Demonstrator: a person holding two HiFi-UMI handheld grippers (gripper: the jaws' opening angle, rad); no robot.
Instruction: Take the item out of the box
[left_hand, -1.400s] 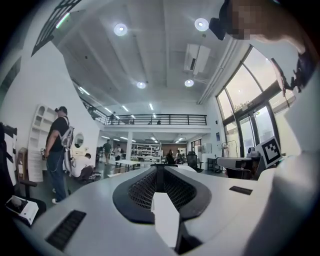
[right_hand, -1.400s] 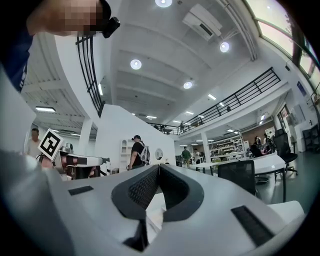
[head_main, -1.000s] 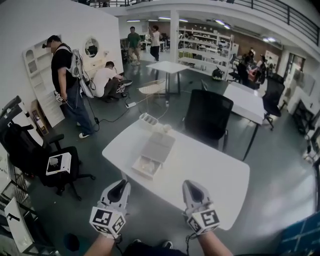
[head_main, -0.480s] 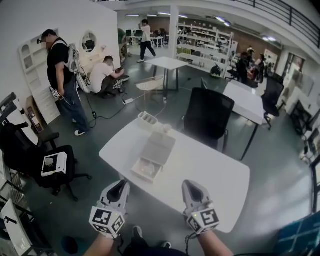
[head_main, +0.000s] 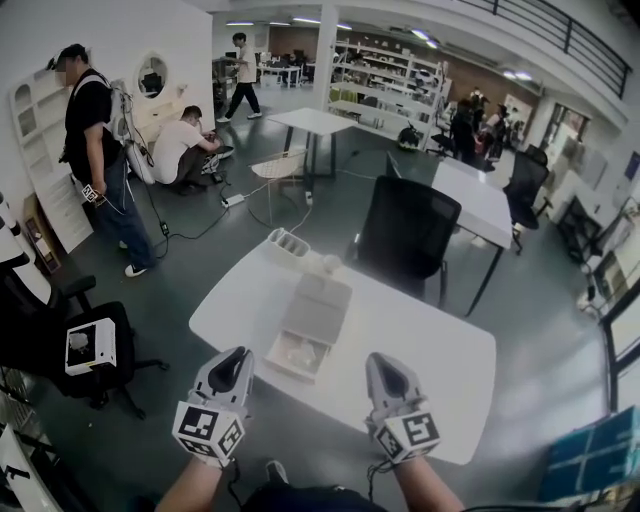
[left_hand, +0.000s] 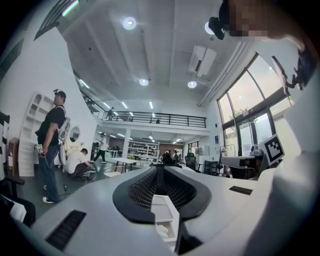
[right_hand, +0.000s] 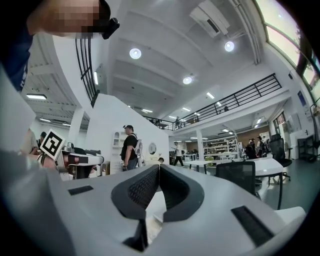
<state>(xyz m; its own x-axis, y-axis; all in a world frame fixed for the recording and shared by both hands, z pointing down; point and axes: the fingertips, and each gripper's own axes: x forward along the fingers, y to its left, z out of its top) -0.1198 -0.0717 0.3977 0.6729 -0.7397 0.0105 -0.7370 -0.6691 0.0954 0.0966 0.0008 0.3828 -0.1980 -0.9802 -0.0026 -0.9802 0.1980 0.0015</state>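
**A:** Where's the box?

**B:** On the white surface, left of its middle, and open. Its lid lies flipped back toward the far edge, and the tray end faces the near edge.

**A:** And the item?

**B:** Inside the tray. It's a pale lump, too small to tell what it is.

**A:** The left hand-held gripper?

**B:** Clenched, tips together, with nothing between them. It's held by the near edge, pointing at the box and apart from it. The left gripper view shows the tray just past the closed tips.

**A:** The right hand-held gripper?

**B:** Clenched too, and empty. It's over the near edge, to the right of the box and well apart from it.

**A:** Anything else around?

**B:** A small white rack sits at the far-left corner. A black office chair stands behind the far edge.
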